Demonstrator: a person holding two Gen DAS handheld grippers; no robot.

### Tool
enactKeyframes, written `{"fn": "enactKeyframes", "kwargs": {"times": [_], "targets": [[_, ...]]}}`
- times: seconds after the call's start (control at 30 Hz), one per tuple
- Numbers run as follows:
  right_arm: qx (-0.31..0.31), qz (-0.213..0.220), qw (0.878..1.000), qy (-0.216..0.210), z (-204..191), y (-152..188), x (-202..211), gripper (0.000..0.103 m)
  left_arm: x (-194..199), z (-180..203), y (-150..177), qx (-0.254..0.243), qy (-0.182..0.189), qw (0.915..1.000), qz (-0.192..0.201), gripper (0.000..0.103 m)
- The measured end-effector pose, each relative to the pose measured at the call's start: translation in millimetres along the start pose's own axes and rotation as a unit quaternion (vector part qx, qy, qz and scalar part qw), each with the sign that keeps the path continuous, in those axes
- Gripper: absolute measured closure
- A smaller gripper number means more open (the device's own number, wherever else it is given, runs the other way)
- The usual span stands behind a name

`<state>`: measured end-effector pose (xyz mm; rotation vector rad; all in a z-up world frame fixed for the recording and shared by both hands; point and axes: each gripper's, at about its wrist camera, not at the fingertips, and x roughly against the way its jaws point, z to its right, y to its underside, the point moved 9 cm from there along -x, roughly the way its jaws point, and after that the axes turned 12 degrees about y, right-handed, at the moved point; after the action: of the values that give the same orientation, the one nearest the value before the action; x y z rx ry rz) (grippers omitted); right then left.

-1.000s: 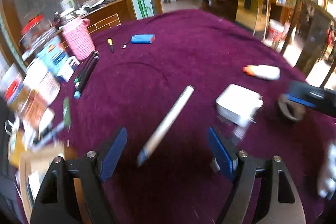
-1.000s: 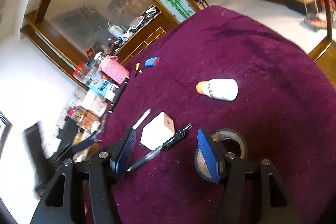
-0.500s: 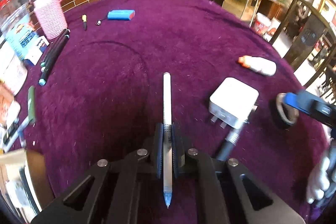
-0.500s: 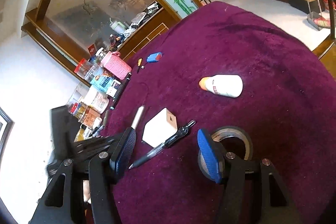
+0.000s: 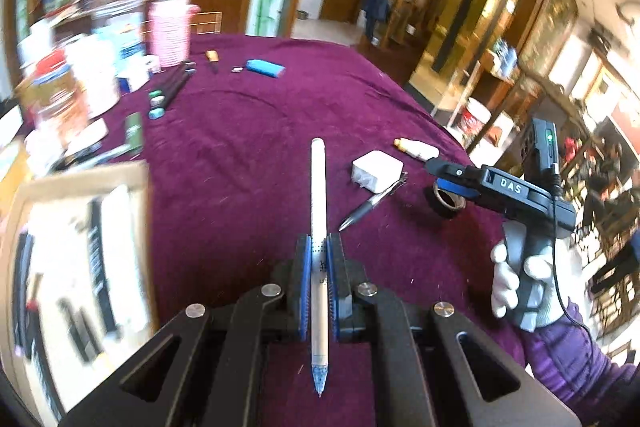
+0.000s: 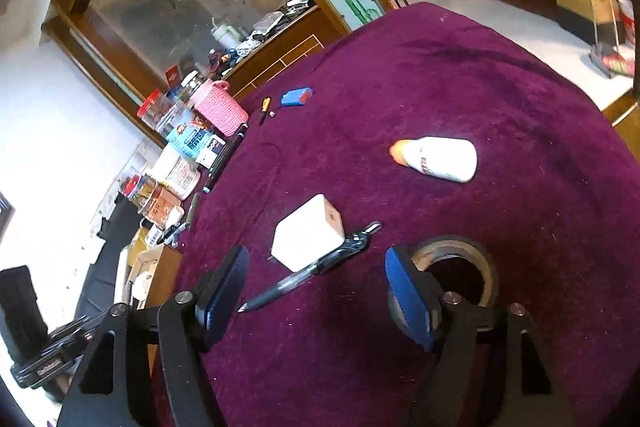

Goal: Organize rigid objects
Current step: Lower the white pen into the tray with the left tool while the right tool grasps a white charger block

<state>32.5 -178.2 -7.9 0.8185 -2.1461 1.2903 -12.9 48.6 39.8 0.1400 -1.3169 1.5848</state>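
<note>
Charger (image 6: 308, 241), bottle (image 6: 440, 159) on table (image 6: 460, 75)

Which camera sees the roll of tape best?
The right wrist view: the roll of tape lies close, just behind the right gripper's open jaws. The left wrist view shows it small, partly hidden under that gripper.

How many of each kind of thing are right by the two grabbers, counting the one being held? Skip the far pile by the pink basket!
Pens: 2 (slim white pen clamped in the left gripper; black click pen lying on the purple cloth)
White square charger block: 1
White bottle with orange cap: 1
Dark tape roll: 1
Total: 5
</note>
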Motion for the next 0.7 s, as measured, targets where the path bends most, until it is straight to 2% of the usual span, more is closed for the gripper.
{"fn": "enactKeyframes", "kwargs": {"times": [0.13, 0.3, 0.43, 0.6, 0.63, 0.67, 0.7], "targets": [[0.046, -0.008, 0.998, 0.029, -19, -6, -1, 0.017, 40, -31, 15, 0.031, -0.021, 0.9990, 0.026, 0.096], [0.137, -0.026, 0.986, 0.088, -41, -19, -21, 0.015, 75, -77, 43, 0.086, -0.042, 0.9944, 0.045, 0.096], [0.171, -0.071, 0.977, 0.110, -47, -14, -55, 0.015, 94, -112, 66, 0.134, -0.052, 0.9882, 0.052, 0.096], [0.216, -0.096, 0.961, 0.142, -51, 0, -78, 0.015, 102, -141, 84, 0.163, -0.073, 0.9829, 0.046, 0.096], [0.223, -0.097, 0.958, 0.150, -50, 3, -81, 0.016, 101, -144, 86, 0.164, -0.077, 0.9824, 0.045, 0.096], [0.224, -0.098, 0.957, 0.154, -50, 3, -82, 0.027, 101, -147, 88, 0.165, -0.080, 0.9821, 0.044, 0.096], [0.222, -0.102, 0.957, 0.157, -49, 5, -83, 0.033, 100, -149, 89, 0.165, -0.080, 0.9821, 0.041, 0.096]]}}
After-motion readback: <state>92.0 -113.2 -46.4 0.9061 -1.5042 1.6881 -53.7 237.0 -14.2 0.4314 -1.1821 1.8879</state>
